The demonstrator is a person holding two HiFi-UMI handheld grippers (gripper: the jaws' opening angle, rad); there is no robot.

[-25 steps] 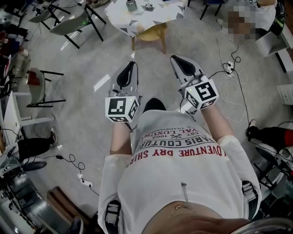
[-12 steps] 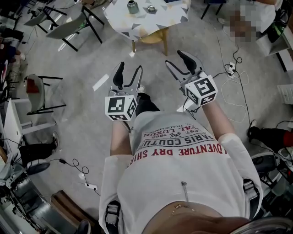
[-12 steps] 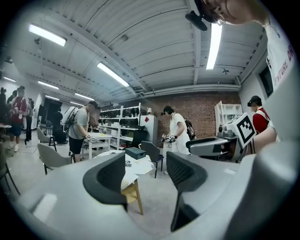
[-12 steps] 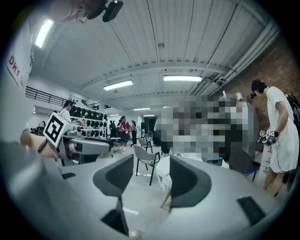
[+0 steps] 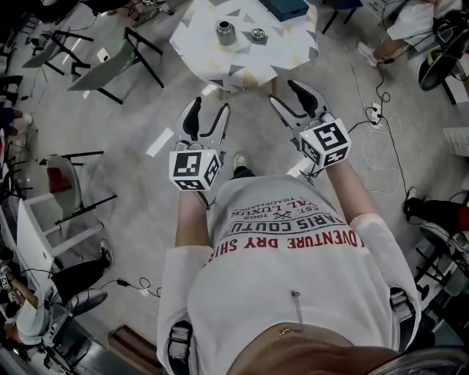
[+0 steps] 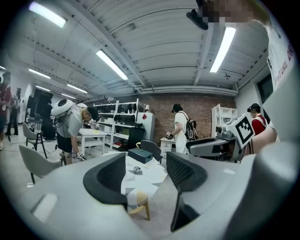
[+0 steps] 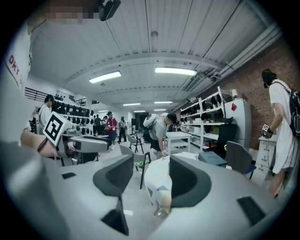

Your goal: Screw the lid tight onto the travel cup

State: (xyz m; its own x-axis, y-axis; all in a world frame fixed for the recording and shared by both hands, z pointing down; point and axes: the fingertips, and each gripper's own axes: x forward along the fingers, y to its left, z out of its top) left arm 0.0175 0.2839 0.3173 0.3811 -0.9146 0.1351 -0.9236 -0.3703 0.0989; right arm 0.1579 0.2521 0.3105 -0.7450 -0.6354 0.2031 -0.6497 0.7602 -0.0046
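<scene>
My left gripper [image 5: 207,110] and right gripper [image 5: 292,99] popped wide since a second ago, both empty. The table [image 5: 286,51] is nearer now, with the travel cup [image 5: 224,32] and lid [image 5: 256,34] on it and grey floor [image 5: 146,95] around.

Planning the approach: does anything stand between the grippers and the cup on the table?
Nothing visible does. The left gripper and right gripper hang open and empty short of the table; the cup and lid stand unobstructed.

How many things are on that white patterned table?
3: a grey metal travel cup at left, a small round silver lid right of it, a dark teal box at the far edge. Others may be hidden.
</scene>
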